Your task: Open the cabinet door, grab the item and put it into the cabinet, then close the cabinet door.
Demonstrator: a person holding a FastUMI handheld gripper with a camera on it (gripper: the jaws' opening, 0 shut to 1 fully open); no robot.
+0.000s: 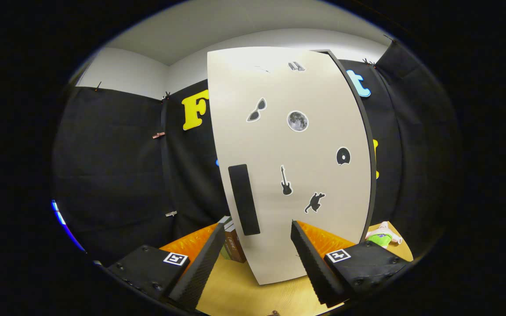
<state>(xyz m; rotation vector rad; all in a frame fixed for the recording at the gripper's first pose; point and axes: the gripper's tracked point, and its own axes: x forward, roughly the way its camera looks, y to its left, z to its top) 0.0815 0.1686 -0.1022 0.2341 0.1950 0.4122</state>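
Facing the cabinet door (297, 166), I hold my gripper (257, 245) open and empty, its ridged fingers spread just short of the door's lower edge. The door is a smooth, pale flat panel with small stickers and a long dark handle (243, 199), which sits just beyond my left finger. It looks shut or nearly so, though I cannot tell for sure. A soft green-and-pink toy (382, 237), likely the item, lies on the wooden table (235, 294) beyond my right finger, outside the cabinet, so stowing it remains.
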